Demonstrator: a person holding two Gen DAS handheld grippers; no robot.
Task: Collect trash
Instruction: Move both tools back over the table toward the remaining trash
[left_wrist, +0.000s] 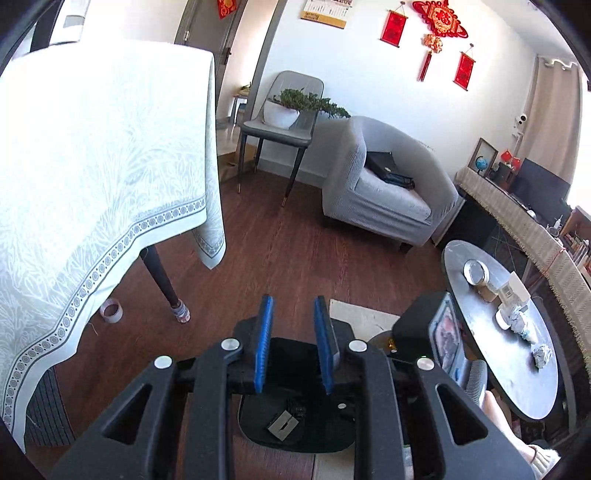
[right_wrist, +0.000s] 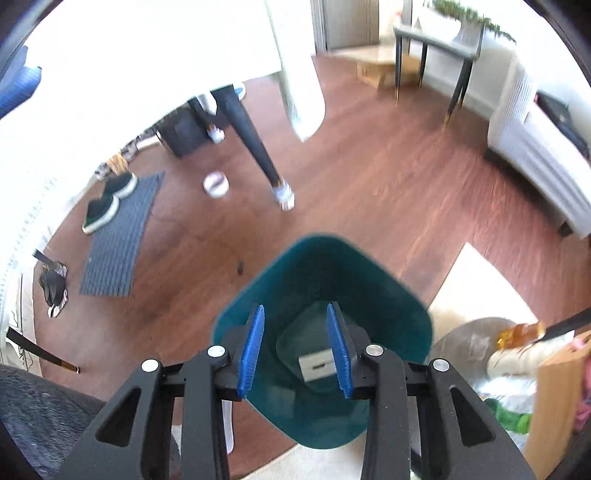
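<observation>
The trash bin (right_wrist: 325, 332) stands on the wood floor, right under both grippers. It is teal inside in the right wrist view and looks nearly black in the left wrist view. A flat grey scrap (right_wrist: 317, 365) already lies at its bottom, with a small dark bit (left_wrist: 297, 409) beside it.

The right gripper (right_wrist: 295, 347) hangs over the bin with its blue pads apart and nothing between them. The left gripper (left_wrist: 293, 343) is the same: jaws parted, holding nothing.

So I think one drop is done and the hands are free for more.

More trash sits on the round dark table (left_wrist: 524, 391) to the right of the bin: a crumpled foil ball (left_wrist: 542, 356) near its edge, and another wad (blurry, hard to name) by some small containers. A tape roll (left_wrist: 110, 311) lies on the floor near the big table's leg; it may not be trash.

Next, a hand should reach over to the foil ball, put the pads around it, and squeeze gently, since foil squashes and can slip.
</observation>
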